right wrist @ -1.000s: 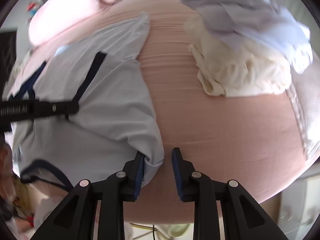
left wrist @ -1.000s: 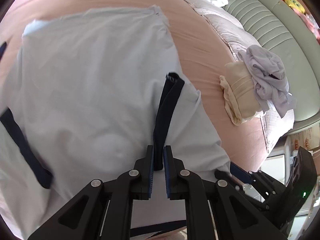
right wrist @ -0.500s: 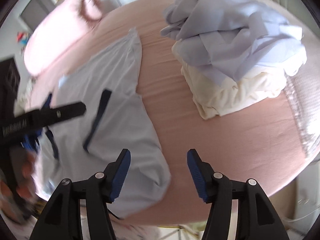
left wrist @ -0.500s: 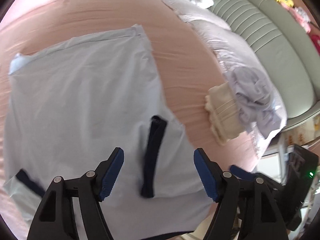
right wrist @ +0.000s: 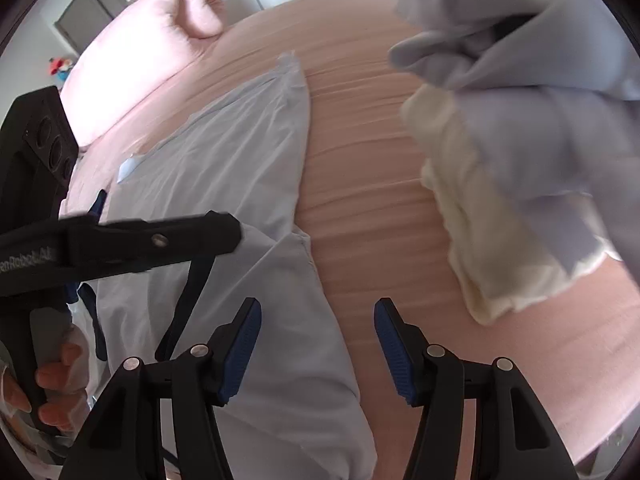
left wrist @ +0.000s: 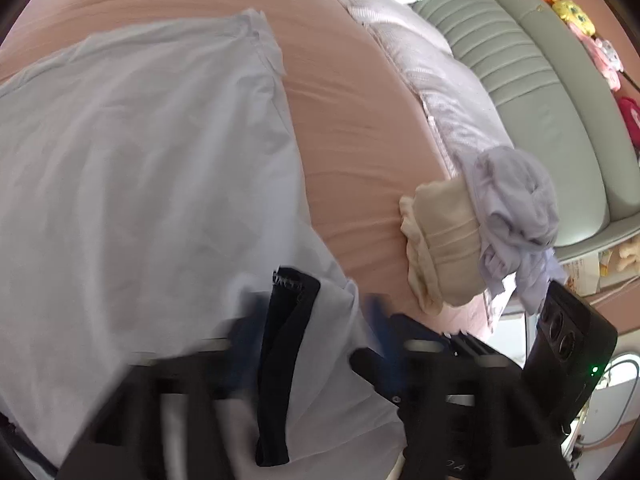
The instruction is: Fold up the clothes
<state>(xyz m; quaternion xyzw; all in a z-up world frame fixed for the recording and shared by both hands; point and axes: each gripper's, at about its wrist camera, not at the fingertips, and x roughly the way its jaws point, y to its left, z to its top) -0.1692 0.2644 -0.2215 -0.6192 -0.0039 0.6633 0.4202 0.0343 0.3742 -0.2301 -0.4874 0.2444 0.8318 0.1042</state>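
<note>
A light blue garment (left wrist: 140, 180) (right wrist: 248, 152) with a navy trim strip (left wrist: 284, 340) (right wrist: 192, 292) lies spread on the pink bed sheet (left wrist: 352, 120). My left gripper (left wrist: 312, 332) is motion-blurred low over the garment's near part. Its jaws are closing with the navy strip between them, and a gap still shows on both sides. My right gripper (right wrist: 318, 332) stands open over the garment's right edge, one pad above the cloth and the other above bare sheet, holding nothing.
A folded cream garment (left wrist: 440, 248) (right wrist: 480, 220) with a crumpled lilac one (left wrist: 516, 208) (right wrist: 540, 80) on top sits at the bed's right edge. A pink pillow (right wrist: 140, 52) lies at the far left, a green padded headboard (left wrist: 540, 92) far right. A hand (right wrist: 52, 384) grips the left handle.
The left jaws let go of the navy strip, spread wide, and are now narrowing around it again. The right jaws came off the garment's edge and stayed open. Both hands shifted over the bed.
</note>
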